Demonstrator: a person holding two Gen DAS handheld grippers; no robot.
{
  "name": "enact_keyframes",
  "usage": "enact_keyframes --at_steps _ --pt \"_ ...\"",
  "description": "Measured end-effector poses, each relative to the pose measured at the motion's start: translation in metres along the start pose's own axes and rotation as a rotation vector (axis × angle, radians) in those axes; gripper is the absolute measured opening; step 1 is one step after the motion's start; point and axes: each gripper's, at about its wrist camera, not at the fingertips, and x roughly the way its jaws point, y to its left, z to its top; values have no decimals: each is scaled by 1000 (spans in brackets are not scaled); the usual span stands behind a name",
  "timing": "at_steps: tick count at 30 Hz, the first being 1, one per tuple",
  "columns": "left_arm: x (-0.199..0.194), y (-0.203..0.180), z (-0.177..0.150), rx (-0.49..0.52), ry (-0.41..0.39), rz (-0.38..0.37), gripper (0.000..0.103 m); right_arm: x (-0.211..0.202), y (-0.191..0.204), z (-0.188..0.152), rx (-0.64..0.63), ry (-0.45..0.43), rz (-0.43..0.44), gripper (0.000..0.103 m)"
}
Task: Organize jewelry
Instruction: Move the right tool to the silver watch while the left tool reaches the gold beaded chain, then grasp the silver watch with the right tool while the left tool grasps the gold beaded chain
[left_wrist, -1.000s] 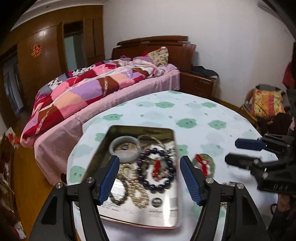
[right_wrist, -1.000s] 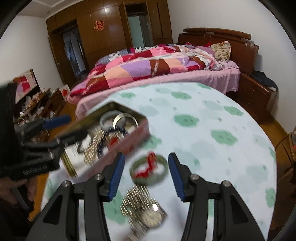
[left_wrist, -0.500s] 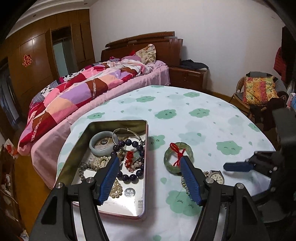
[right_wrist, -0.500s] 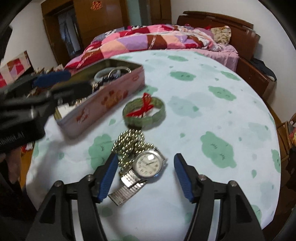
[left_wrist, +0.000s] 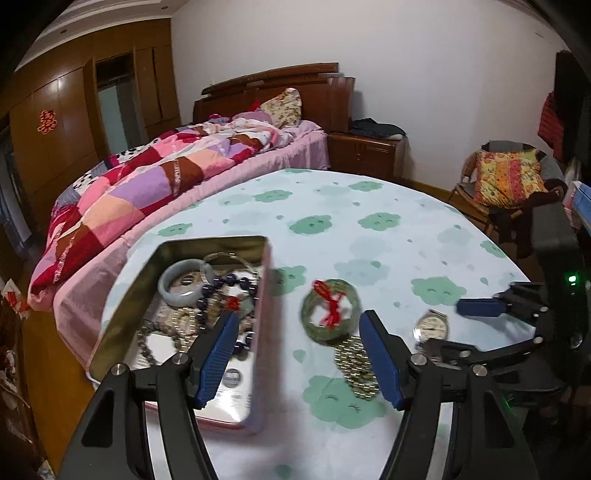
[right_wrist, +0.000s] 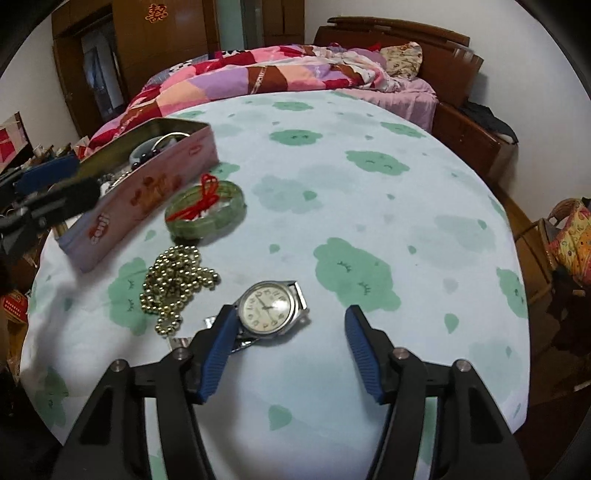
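An open pink tin (left_wrist: 264, 332) sits at the table's left, holding a pale bangle (left_wrist: 184, 280), a dark bead bracelet (left_wrist: 221, 284) and other pieces. Right of it lie a green bangle with red string (left_wrist: 330, 314), a gold bead chain (left_wrist: 354, 365) and a silver watch (left_wrist: 428, 326). My left gripper (left_wrist: 295, 354) is open, straddling the tin's right wall. My right gripper (right_wrist: 288, 350) hangs low over the watch (right_wrist: 271, 308), its jaws closing. The watch lies by the left finger (right_wrist: 218, 347) and no pad presses on it. The chain (right_wrist: 177, 280), green bangle (right_wrist: 207, 210) and tin (right_wrist: 147, 192) lie beyond.
The round table has a pale cloth with green clouds (right_wrist: 369, 184). A bed with a patchwork quilt (left_wrist: 166, 177) stands behind it, with a wooden nightstand (left_wrist: 365, 155) beside it. A chair with a bright cushion (left_wrist: 506, 181) is at the right, and wardrobes (left_wrist: 55, 122) line the left wall.
My left gripper slid right, from over the tin's contents to across its right wall near the green bangle. My right gripper dropped from the green bangle to just over the watch.
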Motion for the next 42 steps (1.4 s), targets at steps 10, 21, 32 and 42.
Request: enact_keyframes --at_steps 10,21,32,42 --pt "9 -18 -9 27 33 -39 68 2 2 -3 20 -35 64 48" --pt "16 -25 -15 34 57 -69 68 4 5 -4 8 -70 83 44" --pt "11 -26 -14 37 41 -85 63 1 3 -4 5 -95 95 40" --pt "16 -33 -16 52 62 -107 63 -7 -12 3 37 -117 127 25"
